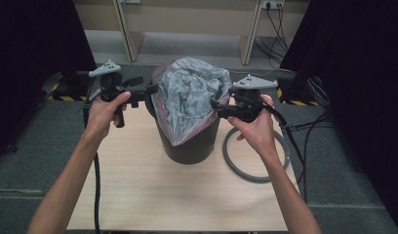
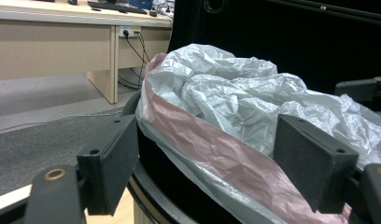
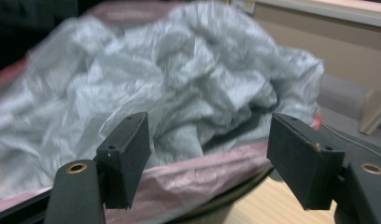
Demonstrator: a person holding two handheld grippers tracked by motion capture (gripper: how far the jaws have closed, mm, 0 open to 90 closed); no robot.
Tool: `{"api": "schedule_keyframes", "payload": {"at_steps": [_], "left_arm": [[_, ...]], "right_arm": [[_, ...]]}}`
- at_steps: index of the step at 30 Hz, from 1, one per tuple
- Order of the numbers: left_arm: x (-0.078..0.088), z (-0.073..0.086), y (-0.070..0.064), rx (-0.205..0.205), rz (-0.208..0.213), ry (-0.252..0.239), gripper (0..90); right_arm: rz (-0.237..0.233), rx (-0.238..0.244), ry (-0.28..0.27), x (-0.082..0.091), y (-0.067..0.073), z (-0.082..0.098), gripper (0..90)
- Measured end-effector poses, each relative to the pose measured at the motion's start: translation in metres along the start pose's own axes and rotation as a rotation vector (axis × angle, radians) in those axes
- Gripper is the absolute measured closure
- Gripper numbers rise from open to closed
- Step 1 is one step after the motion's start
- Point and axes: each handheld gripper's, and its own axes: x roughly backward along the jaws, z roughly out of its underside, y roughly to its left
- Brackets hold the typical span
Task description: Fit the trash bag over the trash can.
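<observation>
A black bin [image 1: 192, 146] stands in the middle of the wooden table [image 1: 138, 190]. A crumpled grey plastic bag [image 1: 189, 92] with a pink band bulges out of its top and hangs over the rim. My left gripper [image 1: 150, 90] is level at the bin's left rim, open; in the left gripper view [image 2: 212, 168] the bag [image 2: 226, 102] and the rim [image 2: 156, 186] lie between the spread jaws, and no pad presses on them. My right gripper [image 1: 214, 105] is at the right rim, also open, with the bag [image 3: 179, 88] just ahead of its jaws [image 3: 209, 158].
A grey ring [image 1: 234, 163] lies flat on the table right of the bin, under my right hand. Black cables [image 1: 309, 131] trail off the right side. Desk legs [image 1: 129, 34] stand on the floor behind, and dark curtains hang on both sides.
</observation>
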Motion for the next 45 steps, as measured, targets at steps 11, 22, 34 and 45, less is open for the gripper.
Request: {"api": "schedule_keyframes", "payload": {"at_steps": [11, 22, 34, 45], "left_arm": [[0.008, 0.0, 0.006, 0.007, -0.025, -0.009, 21.5], [-0.002, 0.001, 0.01, 0.016, -0.038, 0.027, 21.3], [-0.006, 0.004, 0.01, 0.004, -0.061, 0.053, 20.3], [-0.005, 0.001, 0.006, 0.015, -0.04, 0.04, 20.4]], "right_arm": [[0.07, 0.005, 0.041, 0.009, -0.03, 0.01, 31.7], [0.069, -0.077, 0.032, -0.006, -0.056, 0.021, 38.2], [0.084, -0.083, 0.11, -0.032, -0.063, 0.038, 44.6], [0.124, -0.087, 0.054, -0.018, -0.063, 0.033, 35.0]]}}
